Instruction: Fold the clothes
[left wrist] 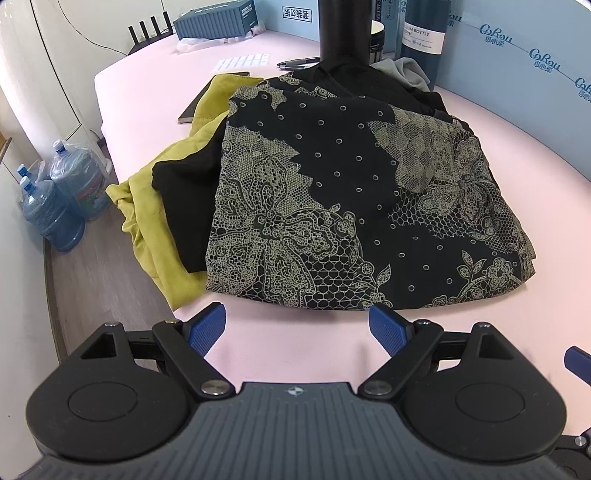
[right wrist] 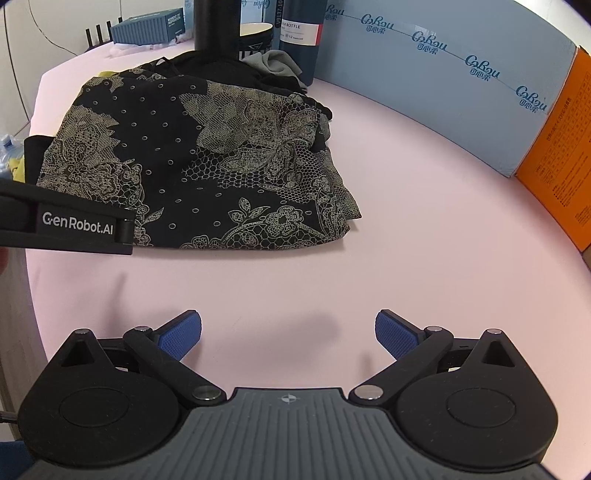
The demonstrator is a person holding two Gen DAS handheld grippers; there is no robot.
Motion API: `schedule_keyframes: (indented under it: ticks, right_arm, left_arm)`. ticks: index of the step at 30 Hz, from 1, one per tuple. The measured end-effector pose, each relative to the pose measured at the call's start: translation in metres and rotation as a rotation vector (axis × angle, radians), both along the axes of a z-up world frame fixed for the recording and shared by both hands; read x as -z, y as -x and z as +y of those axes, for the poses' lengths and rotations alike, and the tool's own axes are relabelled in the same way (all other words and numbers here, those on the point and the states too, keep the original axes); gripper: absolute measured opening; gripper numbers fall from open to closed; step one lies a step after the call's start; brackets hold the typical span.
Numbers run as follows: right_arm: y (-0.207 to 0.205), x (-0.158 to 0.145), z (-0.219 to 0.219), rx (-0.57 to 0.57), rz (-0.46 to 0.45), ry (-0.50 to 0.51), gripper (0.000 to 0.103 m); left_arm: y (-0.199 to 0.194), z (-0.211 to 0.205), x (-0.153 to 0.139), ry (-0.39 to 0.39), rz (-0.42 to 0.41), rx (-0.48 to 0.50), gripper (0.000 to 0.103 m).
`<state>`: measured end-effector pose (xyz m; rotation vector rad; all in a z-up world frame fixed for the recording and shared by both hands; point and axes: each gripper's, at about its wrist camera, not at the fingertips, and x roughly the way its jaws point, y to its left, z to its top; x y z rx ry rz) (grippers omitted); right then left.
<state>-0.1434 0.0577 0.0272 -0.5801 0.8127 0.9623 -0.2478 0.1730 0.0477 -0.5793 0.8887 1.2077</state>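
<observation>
Plainly released: left gripper (left wrist: 297, 326) and right gripper (right wrist: 288, 334), both spread wide over bare pink bench (right wrist: 424, 229), nothing between the pads. Just beyond, black lace-print garment (left wrist: 351, 192), part-folded atop a yellow garment (left wrist: 147, 206). Thin, limp, probably light and slippery; best pinched at the near hem corners. Behind, a white cup (right wrist: 256, 31), contents hidden.

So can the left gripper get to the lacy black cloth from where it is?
Probably yes. The left gripper is open and empty, and only bare pink table lies between it and the near edge of the black lace-print cloth.
</observation>
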Motion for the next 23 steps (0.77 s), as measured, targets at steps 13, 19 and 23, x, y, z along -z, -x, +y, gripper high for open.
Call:
schedule_keyframes:
  ticks: [13, 19, 23]
  right_arm:
    - [-0.004, -0.007, -0.001, 0.009, -0.007, -0.034, 0.102]
    - [-0.04, -0.038, -0.023, 0.105, 0.001, -0.278, 0.102]
    - [-0.089, -0.073, -0.01, 0.062, 0.112, -0.548, 0.102]
  left_arm:
    - [-0.005, 0.001, -0.009, -0.032, -0.006, 0.01, 0.084]
    - [0.015, -0.002, -0.018, -0.074, -0.002, -0.015, 0.084]
    - [0.039, -0.005, -0.02, -0.075, -0.017, -0.036, 0.089]
